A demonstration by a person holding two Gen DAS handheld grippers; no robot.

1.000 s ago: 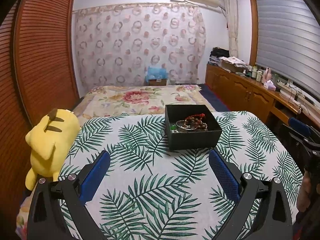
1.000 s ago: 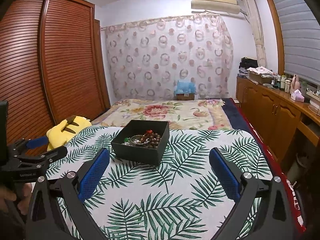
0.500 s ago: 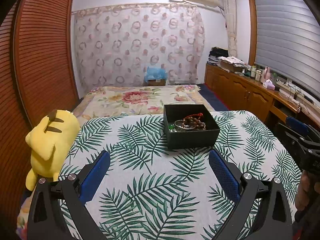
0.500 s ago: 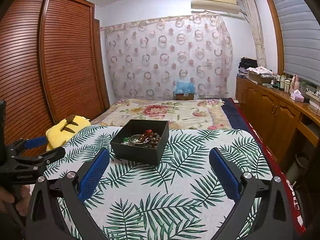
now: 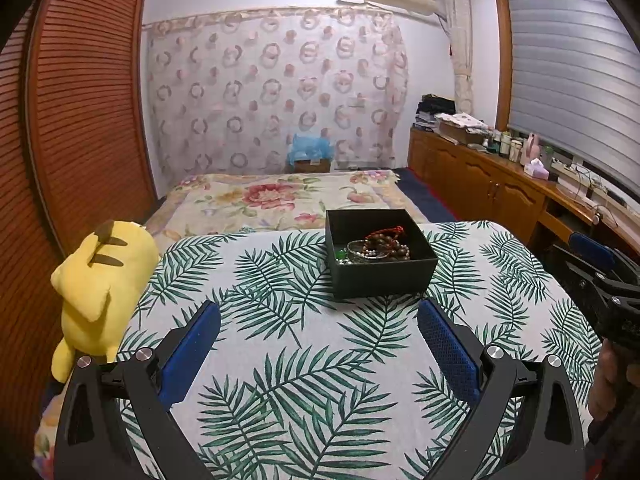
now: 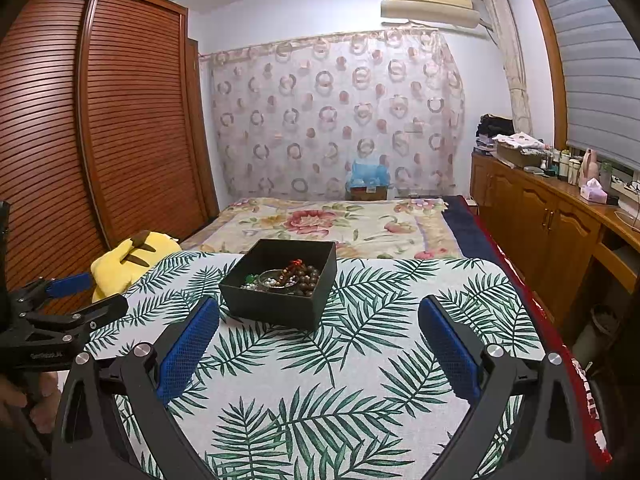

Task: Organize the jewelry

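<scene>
A black box (image 5: 380,256) sits on the counter (image 5: 280,360), which is covered with a palm-leaf cloth. Inside the box lies the jewelry (image 5: 376,246): brown bead strands with a red cord, a silver bangle and some green beads, all heaped together.

The left gripper (image 5: 318,332) hovers above the cloth just short of the box's near wall, its blue-padded fingers (image 5: 192,350) spread wide with nothing between them. The right gripper (image 6: 318,334) hangs near the box too, the box lying ahead and toward its left finger; its fingers (image 6: 450,350) are likewise wide apart and hold nothing.

A yellow plush toy (image 5: 100,284) rests at the counter's edge, well left of the box. Beyond the box lies a bed (image 6: 332,224) with a floral blanket.
</scene>
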